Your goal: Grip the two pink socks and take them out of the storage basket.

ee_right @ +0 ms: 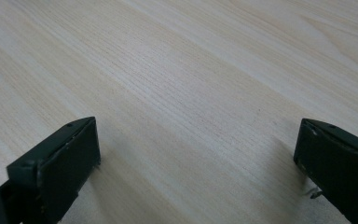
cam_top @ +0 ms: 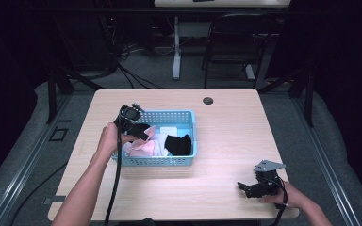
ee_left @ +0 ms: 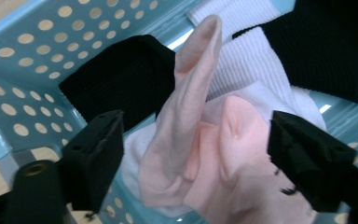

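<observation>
Left tongs (cam_top: pixel 139 129) are down inside the blue basket (cam_top: pixel 179 161), at its left end. Their jaws stand apart on either side of a pink sock (ee_left: pixel 200 140), which rises in a fold between them; the pads do not yet press on it, so no grip so far. The pink sock lies on top of a pile with a white sock (ee_left: pixel 247 65) and 2 black socks, one (ee_left: pixel 121 79) against the perforated left wall, the other (cam_top: pixel 178 144) toward the right end.

Right tongs (cam_top: pixel 253 187) rest near the bench's (cam_top: pixel 235 127) front right corner, jaws wide apart, nothing between them but bare wood.

Judgement: early stage. Every sock is inside the basket and none lies on the bench. Still to do: close on the pink sock, lift it out, then the rest.
</observation>
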`<act>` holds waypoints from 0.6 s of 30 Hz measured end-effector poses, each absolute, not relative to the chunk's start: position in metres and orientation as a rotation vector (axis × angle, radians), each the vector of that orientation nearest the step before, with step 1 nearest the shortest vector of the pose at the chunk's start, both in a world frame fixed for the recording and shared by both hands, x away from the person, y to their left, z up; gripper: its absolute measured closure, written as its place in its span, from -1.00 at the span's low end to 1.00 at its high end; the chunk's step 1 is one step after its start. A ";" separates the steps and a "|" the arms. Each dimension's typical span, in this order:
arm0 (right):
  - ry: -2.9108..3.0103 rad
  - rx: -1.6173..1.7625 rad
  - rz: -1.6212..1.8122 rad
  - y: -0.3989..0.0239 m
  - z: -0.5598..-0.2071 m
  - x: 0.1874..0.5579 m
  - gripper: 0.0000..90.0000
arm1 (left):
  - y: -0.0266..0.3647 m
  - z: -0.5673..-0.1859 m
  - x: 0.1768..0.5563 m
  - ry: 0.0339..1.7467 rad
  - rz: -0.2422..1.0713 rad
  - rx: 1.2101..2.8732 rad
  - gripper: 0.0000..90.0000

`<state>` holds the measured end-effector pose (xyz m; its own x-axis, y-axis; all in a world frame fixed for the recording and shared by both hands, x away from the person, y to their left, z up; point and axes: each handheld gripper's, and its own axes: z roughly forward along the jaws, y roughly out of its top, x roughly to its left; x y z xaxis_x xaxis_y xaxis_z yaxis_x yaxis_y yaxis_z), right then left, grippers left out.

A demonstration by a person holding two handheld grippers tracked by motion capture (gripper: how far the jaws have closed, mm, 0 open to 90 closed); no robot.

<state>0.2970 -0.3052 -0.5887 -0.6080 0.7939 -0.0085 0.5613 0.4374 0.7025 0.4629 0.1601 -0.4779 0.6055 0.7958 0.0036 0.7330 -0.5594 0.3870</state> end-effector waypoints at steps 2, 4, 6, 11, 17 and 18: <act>2.356 1.157 0.964 -0.305 -0.589 0.297 -1.00 | 0.159 -0.482 0.467 1.249 0.240 2.502 -0.40; 2.356 1.157 0.964 -0.305 -0.589 0.297 -1.00 | 0.160 -0.487 0.471 1.265 0.225 2.514 -0.27; 2.356 1.156 0.964 -0.305 -0.589 0.297 -1.00 | 0.160 -0.491 0.474 1.284 0.205 2.523 -0.18; 2.353 1.158 0.970 -0.305 -0.589 0.297 -1.00 | 0.159 -0.501 0.479 1.322 0.178 2.555 0.03; 2.356 1.156 0.970 -0.305 -0.589 0.297 -1.00 | 0.158 -0.507 0.481 1.324 0.154 2.572 0.30; 2.356 1.156 0.970 -0.305 -0.589 0.297 -1.00 | 0.158 -0.507 0.481 1.321 0.152 2.570 0.30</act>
<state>0.2969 -0.3053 -0.5891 -0.6099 0.7925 -0.0055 0.5587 0.4348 0.7062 0.4808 0.1579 -0.5074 0.5843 0.8113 -0.0205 0.7855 -0.5591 0.2653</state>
